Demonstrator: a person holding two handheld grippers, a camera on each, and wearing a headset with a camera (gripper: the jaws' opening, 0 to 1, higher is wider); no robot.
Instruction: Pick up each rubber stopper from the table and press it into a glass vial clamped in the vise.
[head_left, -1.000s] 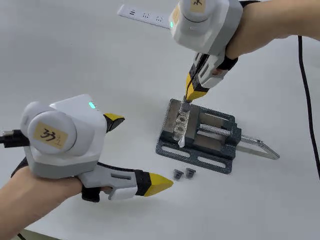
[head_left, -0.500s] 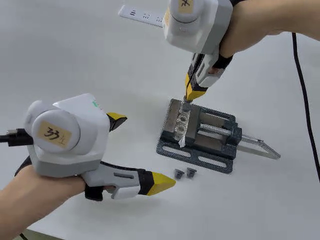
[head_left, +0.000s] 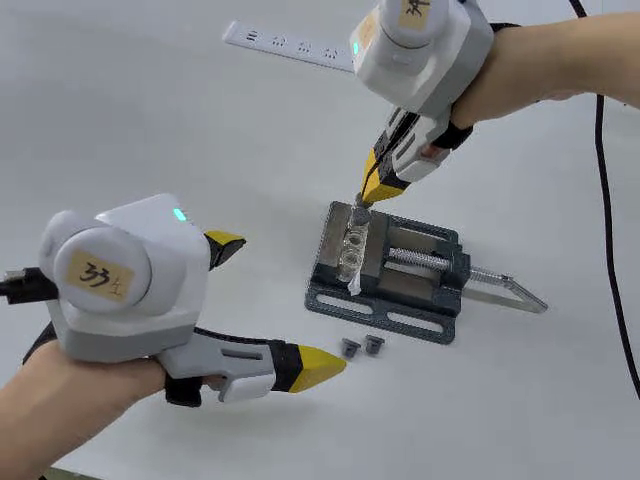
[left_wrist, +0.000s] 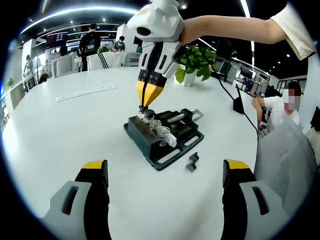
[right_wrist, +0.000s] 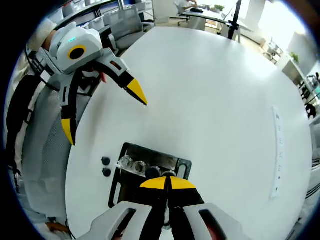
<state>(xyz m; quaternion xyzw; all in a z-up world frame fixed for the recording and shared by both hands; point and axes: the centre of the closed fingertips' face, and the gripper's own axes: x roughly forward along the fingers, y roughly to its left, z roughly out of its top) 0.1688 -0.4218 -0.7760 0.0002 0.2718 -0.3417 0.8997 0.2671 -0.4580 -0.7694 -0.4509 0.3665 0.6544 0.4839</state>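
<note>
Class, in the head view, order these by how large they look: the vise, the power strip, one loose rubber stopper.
Vise largest
power strip next, though it lies farther off
loose rubber stopper smallest

The vise (head_left: 420, 285) is covered from above by the right gripper (head_left: 366, 198) — open table (head_left: 150, 120) is left around 2 stoppers (head_left: 351, 347).

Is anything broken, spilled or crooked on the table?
Nothing looks wrong. The vise sits flat, its glass vials stand upright in a row, and two spare rubber stoppers lie tidily beside it. The right gripper holds a stopper at the end vial.
</note>
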